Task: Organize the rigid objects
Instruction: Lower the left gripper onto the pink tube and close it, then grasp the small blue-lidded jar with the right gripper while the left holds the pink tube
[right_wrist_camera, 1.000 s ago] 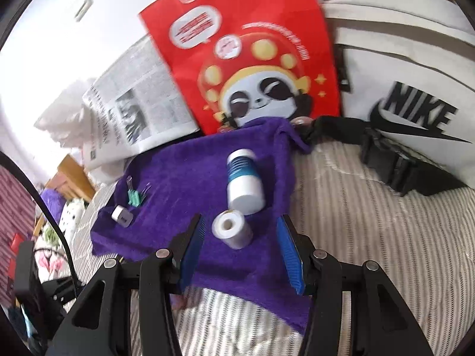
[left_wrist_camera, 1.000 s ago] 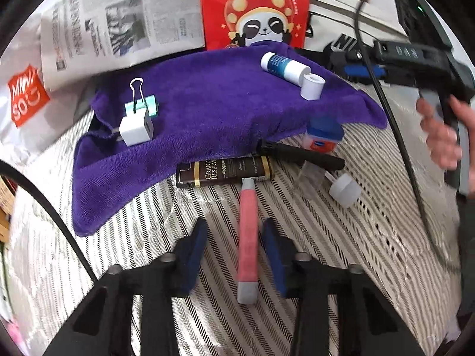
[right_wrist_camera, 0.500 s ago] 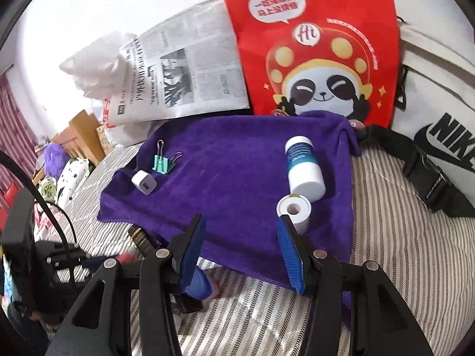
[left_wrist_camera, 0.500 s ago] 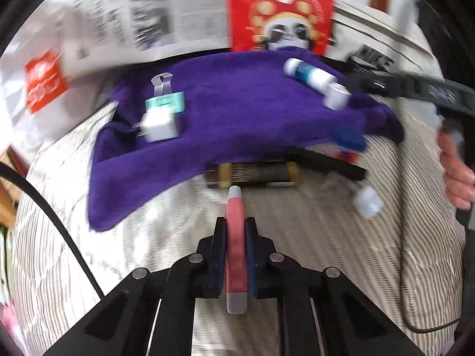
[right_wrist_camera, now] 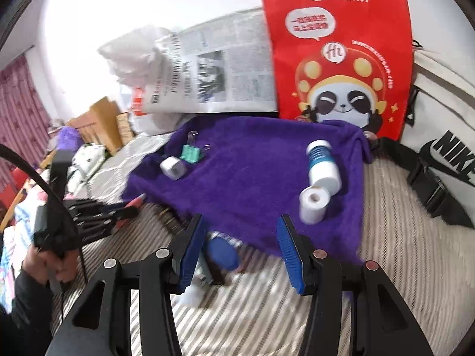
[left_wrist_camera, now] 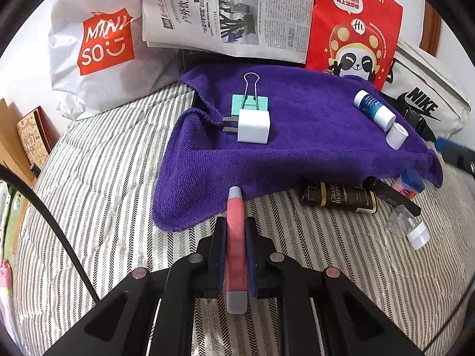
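My left gripper (left_wrist_camera: pixel 235 231) is shut on a pink tube with grey ends (left_wrist_camera: pixel 235 237), its tip at the near edge of the purple towel (left_wrist_camera: pixel 311 148). On the towel lie a white charger plug (left_wrist_camera: pixel 253 126), a teal binder clip (left_wrist_camera: pixel 250 105), a blue-and-white bottle (left_wrist_camera: pixel 374 109) and a small white roll (left_wrist_camera: pixel 397 135). My right gripper (right_wrist_camera: pixel 240 237) is open and empty above the towel's near edge (right_wrist_camera: pixel 252 178), with a blue-capped jar (right_wrist_camera: pixel 221 252) between its fingers below. The left gripper also shows in the right wrist view (right_wrist_camera: pixel 130 212).
Off the towel on the striped bedding (left_wrist_camera: pixel 104 207) lie a dark brown bottle (left_wrist_camera: pixel 338 197), a black pen-like stick (left_wrist_camera: pixel 394 197), a blue-capped jar (left_wrist_camera: pixel 411 182) and a clear bottle (left_wrist_camera: pixel 408 227). A red panda bag (left_wrist_camera: pixel 356 23), newspaper (left_wrist_camera: pixel 228 12) and Nike bag (right_wrist_camera: pixel 445 136) stand behind.
My left gripper closed on the pink tube and carried it left toward the towel's near corner. My right gripper drew back from the white roll toward the towel's near edge, staying open.
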